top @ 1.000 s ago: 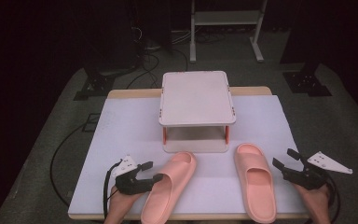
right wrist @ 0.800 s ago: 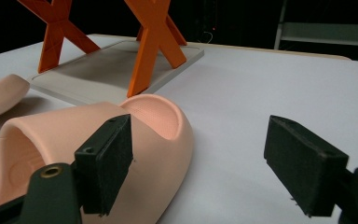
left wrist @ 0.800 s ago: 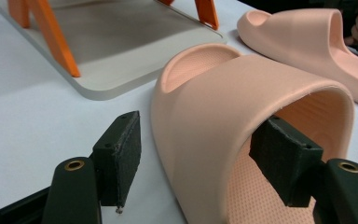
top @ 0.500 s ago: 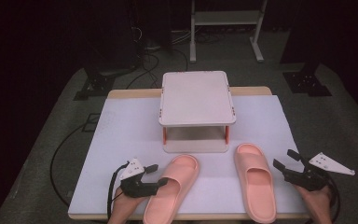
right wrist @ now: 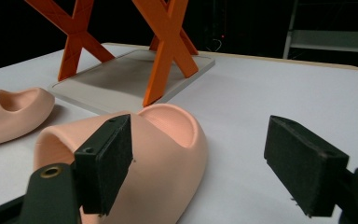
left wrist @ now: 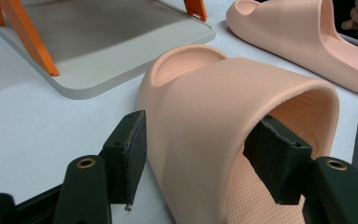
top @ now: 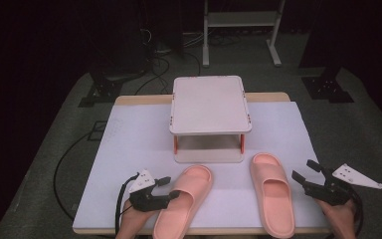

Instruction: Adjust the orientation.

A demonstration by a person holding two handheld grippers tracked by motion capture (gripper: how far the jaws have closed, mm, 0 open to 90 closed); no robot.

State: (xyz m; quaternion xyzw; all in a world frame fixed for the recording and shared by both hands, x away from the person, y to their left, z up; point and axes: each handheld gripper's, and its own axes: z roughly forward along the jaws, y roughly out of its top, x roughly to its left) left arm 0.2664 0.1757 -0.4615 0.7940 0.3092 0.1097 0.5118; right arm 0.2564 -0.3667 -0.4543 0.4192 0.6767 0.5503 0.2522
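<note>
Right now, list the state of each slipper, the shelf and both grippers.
Left slipper: flat on the table, strap between the jaws.
Right slipper: flat on the table, not gripped.
Shelf: upright, nothing on top.
Left gripper: open, one jaw outside the strap, one inside.
Right gripper: open, beside the right slipper.

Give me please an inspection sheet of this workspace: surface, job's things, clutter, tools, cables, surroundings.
Surface: white sheet over the table.
Job's things: left slipper and right slipper, toes toward a two-level rack.
Clutter: nothing seen.
Tools: left tool open, jaws astride the left slipper's strap wall; right tool open, beside the right slipper, apart from it.
Cables: black cable loops off the table's left; more on the floor behind.
Surroundings: dark room, grey floor, metal stand.
</note>
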